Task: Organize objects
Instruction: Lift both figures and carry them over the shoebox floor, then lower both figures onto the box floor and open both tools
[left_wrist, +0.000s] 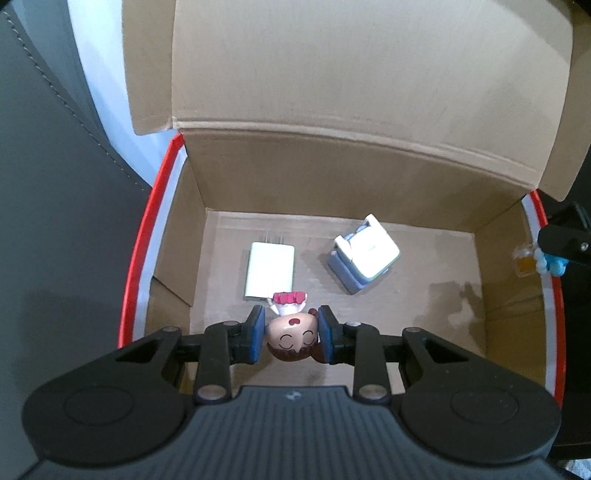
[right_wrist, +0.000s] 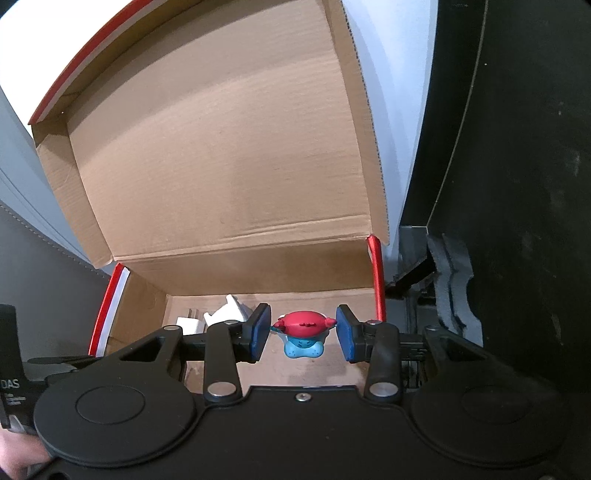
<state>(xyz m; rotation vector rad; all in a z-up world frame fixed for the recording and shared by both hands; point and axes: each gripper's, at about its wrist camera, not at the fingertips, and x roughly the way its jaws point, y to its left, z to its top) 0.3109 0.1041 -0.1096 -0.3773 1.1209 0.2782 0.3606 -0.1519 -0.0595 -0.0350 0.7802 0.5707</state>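
Observation:
My left gripper is shut on a small doll figurine with a brown-haired head and pink skirt, held upside down inside an open cardboard box. On the box floor lie a white charger and a white-and-blue block. My right gripper is shut on a red-and-blue toy figure just over the near edge of the box. That gripper and toy show at the box's right rim in the left wrist view.
The box has red-and-white outer sides and its lid flap stands up behind. A dark grey padded surface lies left of it. Black furniture stands to the right. A hand shows at the lower left.

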